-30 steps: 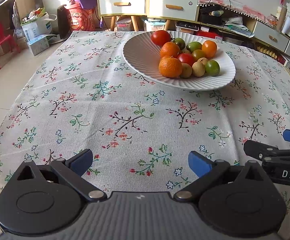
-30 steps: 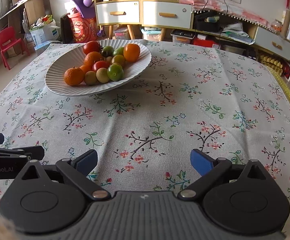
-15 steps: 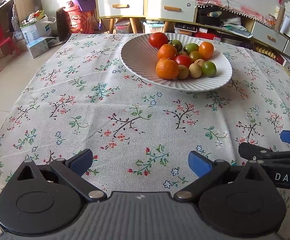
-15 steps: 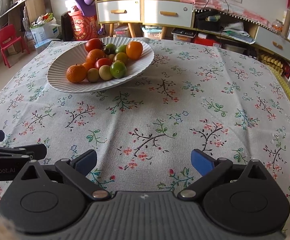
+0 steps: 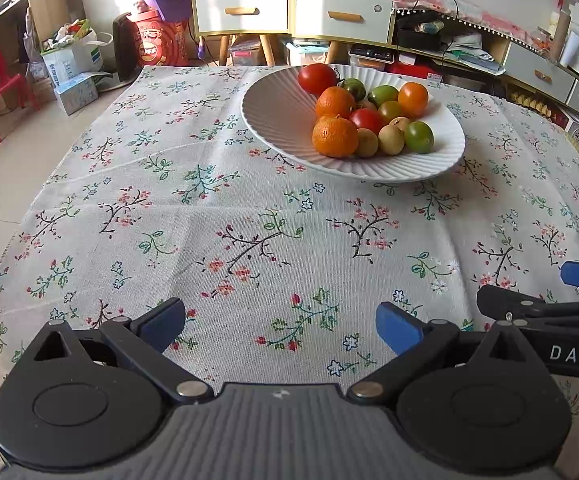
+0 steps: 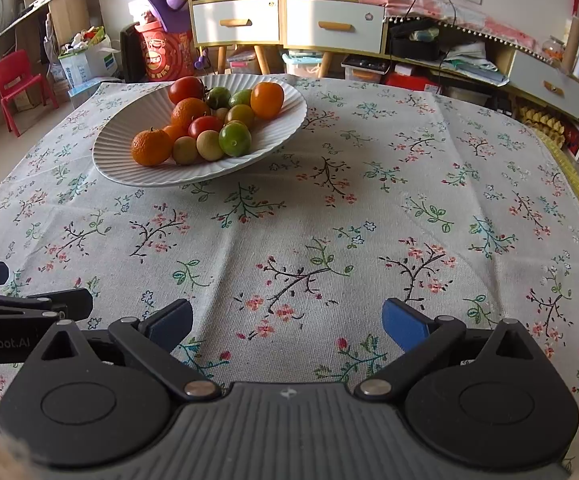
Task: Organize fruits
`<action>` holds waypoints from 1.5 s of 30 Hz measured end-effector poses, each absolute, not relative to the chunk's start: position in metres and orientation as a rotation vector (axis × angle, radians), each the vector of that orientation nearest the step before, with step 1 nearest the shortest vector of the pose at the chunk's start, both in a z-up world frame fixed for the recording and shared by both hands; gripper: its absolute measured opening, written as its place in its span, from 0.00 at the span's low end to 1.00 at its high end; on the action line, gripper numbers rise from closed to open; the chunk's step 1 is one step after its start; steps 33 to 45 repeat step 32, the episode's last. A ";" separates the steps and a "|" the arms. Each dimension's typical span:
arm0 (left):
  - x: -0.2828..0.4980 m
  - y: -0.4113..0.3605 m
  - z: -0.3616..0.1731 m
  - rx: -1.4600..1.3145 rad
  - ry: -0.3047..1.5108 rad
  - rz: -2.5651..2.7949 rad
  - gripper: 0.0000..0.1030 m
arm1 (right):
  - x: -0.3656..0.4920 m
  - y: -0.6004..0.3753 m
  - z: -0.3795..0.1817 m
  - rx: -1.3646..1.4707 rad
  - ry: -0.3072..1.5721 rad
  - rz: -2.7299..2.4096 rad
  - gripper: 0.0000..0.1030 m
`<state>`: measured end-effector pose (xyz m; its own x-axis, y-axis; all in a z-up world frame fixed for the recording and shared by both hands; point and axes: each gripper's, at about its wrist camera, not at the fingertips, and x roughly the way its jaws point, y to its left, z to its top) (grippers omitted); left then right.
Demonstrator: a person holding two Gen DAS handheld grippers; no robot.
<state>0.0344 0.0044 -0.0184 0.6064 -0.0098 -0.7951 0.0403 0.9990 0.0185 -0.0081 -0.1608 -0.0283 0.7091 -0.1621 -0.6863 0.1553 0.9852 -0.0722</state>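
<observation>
- Both grippers have crept a little toward the dish since a second ago; the plate sits slightly lower and larger in each view, and nothing on the table has shifted.
- Left gripper [image 5: 280,324] hovers low over the cloth, level and pointing forward, jaws spread wide with nothing between the blue pads [image 5: 397,327].
- Right gripper [image 6: 287,322] hangs alongside it at the same height, likewise gaping and empty; each one's finger shows at the edge of the other's view.
- Floral tablecloth [image 5: 249,208] lies bare under both.
- White ribbed plate [image 6: 129,168] rests well ahead, toward the table's far side, left of the right gripper's line.
- Fruits are heaped on it: mandarin [image 6: 151,147] nearest, green lime [image 6: 234,139], red tomato [image 6: 186,89] at the back.
</observation>
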 end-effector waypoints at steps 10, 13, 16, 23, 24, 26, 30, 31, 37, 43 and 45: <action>0.034 0.005 -0.018 0.033 0.918 -0.025 0.94 | -0.009 -0.160 -0.028 -0.009 0.764 -0.172 0.98; 0.034 0.005 -0.017 0.035 0.916 -0.025 0.94 | -0.009 -0.159 -0.028 -0.008 0.764 -0.172 0.98; 0.034 0.006 -0.017 0.033 0.918 -0.028 0.94 | -0.009 -0.159 -0.028 -0.008 0.764 -0.173 0.98; 0.033 0.004 -0.015 0.033 0.910 -0.028 0.94 | -0.008 -0.159 -0.027 -0.006 0.768 -0.178 0.98; 0.032 0.004 -0.015 0.034 0.908 -0.027 0.94 | -0.008 -0.159 -0.027 -0.006 0.768 -0.178 0.98; 0.032 0.003 -0.015 0.036 0.907 -0.025 0.94 | -0.009 -0.160 -0.026 -0.004 0.768 -0.179 0.98; 0.032 0.003 -0.015 0.035 0.904 -0.021 0.94 | -0.009 -0.160 -0.025 -0.001 0.763 -0.178 0.98; 0.032 0.003 -0.015 0.035 0.902 -0.019 0.94 | -0.009 -0.160 -0.024 0.000 0.761 -0.178 0.98; 0.032 0.003 -0.015 0.036 0.900 -0.017 0.94 | -0.010 -0.159 -0.024 0.000 0.759 -0.179 0.98; 0.032 0.003 -0.015 0.036 0.900 -0.017 0.94 | -0.010 -0.159 -0.024 0.000 0.759 -0.179 0.98; 0.032 0.003 -0.015 0.036 0.900 -0.017 0.94 | -0.010 -0.159 -0.024 0.000 0.759 -0.179 0.98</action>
